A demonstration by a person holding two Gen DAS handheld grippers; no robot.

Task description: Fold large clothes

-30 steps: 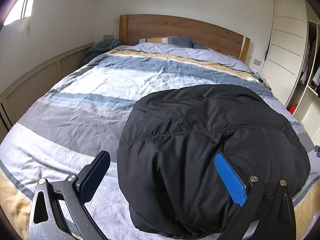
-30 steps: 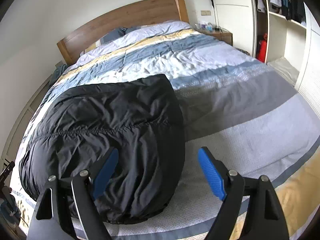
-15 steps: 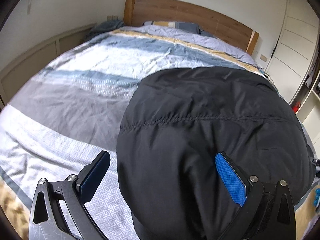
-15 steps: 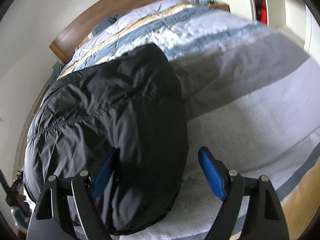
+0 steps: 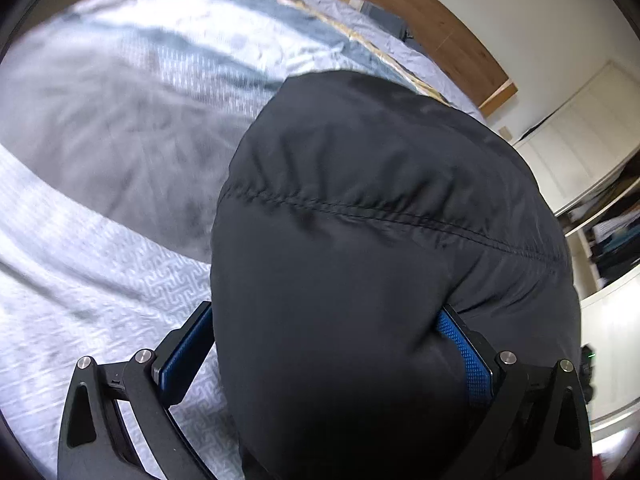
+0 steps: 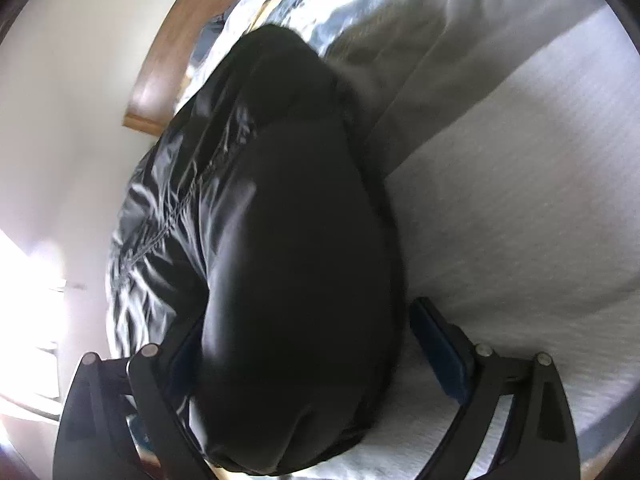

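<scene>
black puffy jacket (image 5: pixel 380 240) bulges between both spread grippers; left gripper (image 5: pixel 326 354) and right gripper (image 6: pixel 304 344) straddle its near edge

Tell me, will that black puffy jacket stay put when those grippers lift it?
The black jacket looks puffy and quilted, so probably light but floppy, sagging off the striped duvet. Its shiny shell may be slippery.
</scene>
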